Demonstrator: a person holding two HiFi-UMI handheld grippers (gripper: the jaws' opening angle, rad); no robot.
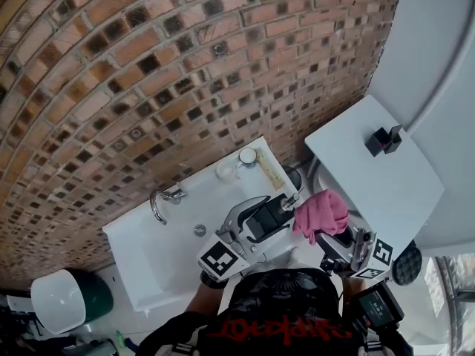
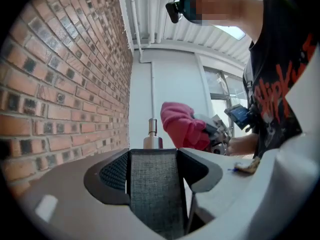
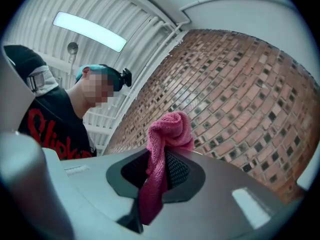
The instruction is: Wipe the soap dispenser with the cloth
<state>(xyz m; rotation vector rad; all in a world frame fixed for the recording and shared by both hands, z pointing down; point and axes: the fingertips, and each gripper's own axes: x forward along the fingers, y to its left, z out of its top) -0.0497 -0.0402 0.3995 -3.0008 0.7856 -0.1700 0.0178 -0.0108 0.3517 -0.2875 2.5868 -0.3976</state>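
- As far as I can see from here, the wiping has barely begun, if at all: the cloth [image 1: 320, 212] is up beside the soap dispenser [image 1: 269, 217], right by its pump [image 2: 152, 134], but I cannot tell whether it touches.
- Both pickups look done. The left gripper [image 1: 252, 225] has its jaws clamped on the dispenser's body, which fills the gap between them, and holds it lifted over the front edge of the white sink [image 1: 159, 251].
- The right gripper [image 1: 335, 236] pinches the cloth, a bunched fold sticking out past the jaws and a tail hanging back through them.
- What is left, I'd judge, is the actual rubbing: pump, then the sides, turning the bottle to reach the faces the jaws cover.
- The dispenser is a dark, squarish bottle with a grey, fine-textured surface and a metal pump on top; no obvious dirt or wet shows on it.
- The cloth is pink, soft and dry-looking.
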